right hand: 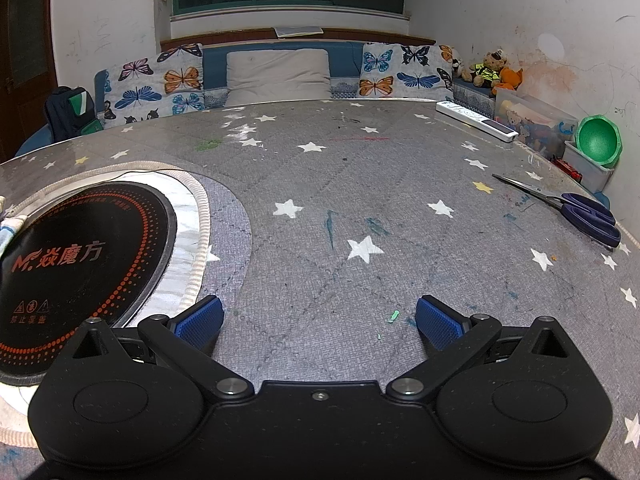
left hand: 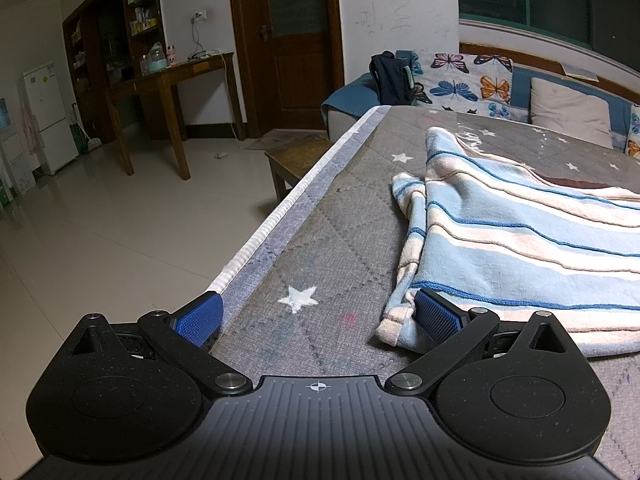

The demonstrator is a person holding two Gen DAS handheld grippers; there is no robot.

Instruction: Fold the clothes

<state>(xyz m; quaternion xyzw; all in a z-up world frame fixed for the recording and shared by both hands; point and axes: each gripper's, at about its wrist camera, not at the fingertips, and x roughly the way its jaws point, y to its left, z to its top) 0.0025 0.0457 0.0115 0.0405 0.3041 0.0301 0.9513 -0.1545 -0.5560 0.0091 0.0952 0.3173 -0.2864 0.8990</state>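
A striped garment (left hand: 512, 240) in light blue, pale pink and dark blue lies partly folded on the grey star-print table cover (left hand: 320, 240), right of centre in the left wrist view. My left gripper (left hand: 318, 316) is open at the table's left edge; its right pad (left hand: 436, 314) touches the garment's near left corner, its left pad (left hand: 198, 318) sits over the table edge. Nothing is between them. In the right wrist view my right gripper (right hand: 320, 320) stands open over bare cover (right hand: 360, 200). A small bit of the garment (right hand: 10, 226) shows at the far left.
A round black induction hob (right hand: 80, 264) is set into the table at the left. Blue-handled scissors (right hand: 576, 210) and a white power strip (right hand: 476, 120) lie at the right. Beyond the table is a sofa with butterfly cushions (right hand: 160, 84). A wooden stool (left hand: 296, 156) stands by the table's left edge.
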